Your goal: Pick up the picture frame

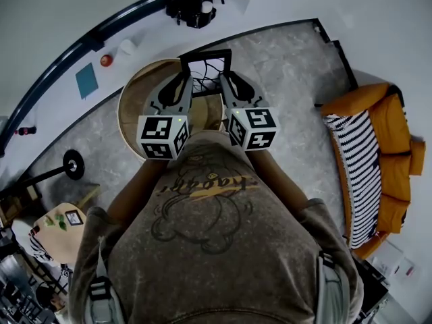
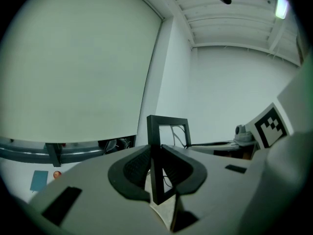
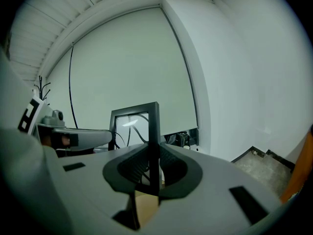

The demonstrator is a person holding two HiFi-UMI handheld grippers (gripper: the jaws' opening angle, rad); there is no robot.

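black picture frame (image 1: 206, 55), 1, clamped by 2: left gripper (image 1: 184, 79) on left edge, right gripper (image 1: 226, 79) on right edge.

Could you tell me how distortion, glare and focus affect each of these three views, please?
Head view: strong fisheye, the dark wall rail bows into an arc. Left gripper view: black corners, and a ceiling light blooms white. Right gripper view: black corners too, and a bright streak glares inside the picture frame.
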